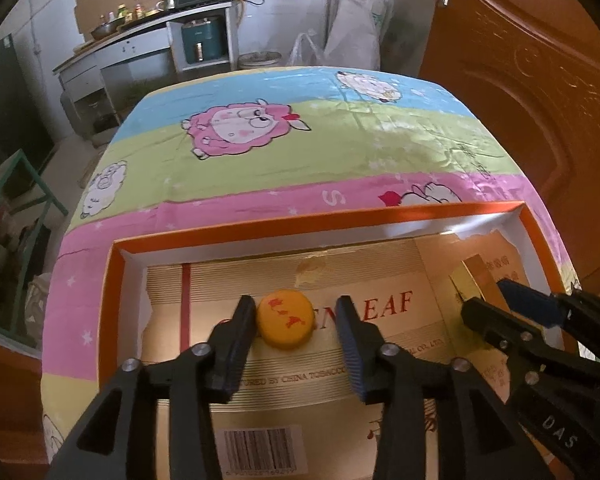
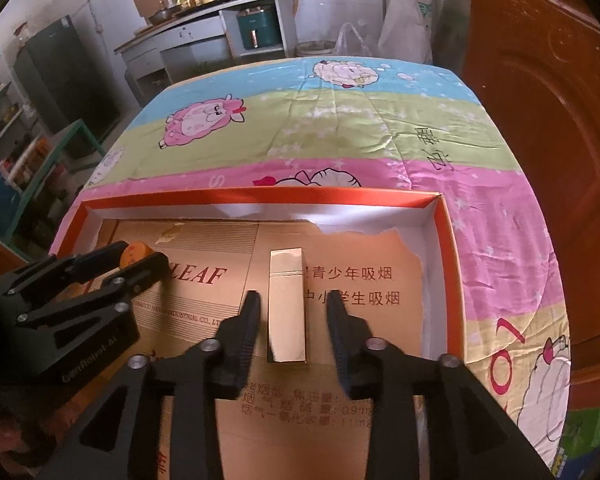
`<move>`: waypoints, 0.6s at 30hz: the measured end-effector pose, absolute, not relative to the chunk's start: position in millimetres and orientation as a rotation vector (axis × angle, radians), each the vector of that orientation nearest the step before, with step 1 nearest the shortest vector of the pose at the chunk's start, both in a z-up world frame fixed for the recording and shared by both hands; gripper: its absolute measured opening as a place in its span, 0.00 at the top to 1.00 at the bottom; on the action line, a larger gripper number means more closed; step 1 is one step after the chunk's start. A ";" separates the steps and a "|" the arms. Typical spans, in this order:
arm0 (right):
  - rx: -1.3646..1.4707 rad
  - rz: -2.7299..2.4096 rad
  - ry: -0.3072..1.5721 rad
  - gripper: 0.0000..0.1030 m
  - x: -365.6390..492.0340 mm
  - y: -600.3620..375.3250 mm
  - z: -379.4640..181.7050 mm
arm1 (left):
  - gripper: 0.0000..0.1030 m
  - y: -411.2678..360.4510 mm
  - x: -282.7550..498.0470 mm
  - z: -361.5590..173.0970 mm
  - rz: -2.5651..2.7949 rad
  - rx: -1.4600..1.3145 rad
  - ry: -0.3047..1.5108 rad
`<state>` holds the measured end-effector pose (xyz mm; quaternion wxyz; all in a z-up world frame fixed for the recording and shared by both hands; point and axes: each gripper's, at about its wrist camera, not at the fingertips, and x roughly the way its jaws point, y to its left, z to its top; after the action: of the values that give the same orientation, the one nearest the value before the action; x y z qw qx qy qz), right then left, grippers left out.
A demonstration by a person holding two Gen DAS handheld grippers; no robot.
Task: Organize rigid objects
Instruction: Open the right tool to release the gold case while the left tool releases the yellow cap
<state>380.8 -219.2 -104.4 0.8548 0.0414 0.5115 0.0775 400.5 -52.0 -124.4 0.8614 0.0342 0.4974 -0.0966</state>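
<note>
Barcode [image 1: 258, 453], "LEAF" lettering [image 1: 384, 303], carton [image 1: 300, 380]

The black right gripper [image 2: 294, 312] stands parted around a shiny gold rectangular case [image 2: 286, 304] lying in the orange-rimmed cardboard box [image 2: 446, 264].

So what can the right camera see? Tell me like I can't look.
An open claw sits around a shiny gold block lying in an orange-rimmed box. The other claw is at the left by a yellow cap, all on a cartoon sheep cloth.
</note>
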 end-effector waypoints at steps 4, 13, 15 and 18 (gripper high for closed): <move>0.091 0.155 1.068 0.58 375.2 -222.6 -100.3 | 0.44 -57.6 398.6 -124.9 -0.219 0.085 1.042; 0.100 0.139 1.027 0.58 354.0 -231.7 -83.6 | 0.44 -52.2 379.9 -103.3 -0.174 0.069 0.974; 0.103 0.142 1.021 0.58 346.4 -232.0 -79.3 | 0.44 -51.5 373.0 -95.8 -0.174 0.065 0.957; 0.105 0.145 1.006 0.58 333.0 -232.2 -71.7 | 0.44 -49.4 360.7 -83.2 -0.173 0.050 0.931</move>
<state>333.0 -232.2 -71.7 0.8722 0.0504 0.4816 0.0696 360.8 -49.4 -83.2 0.8897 0.0240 0.4482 -0.0832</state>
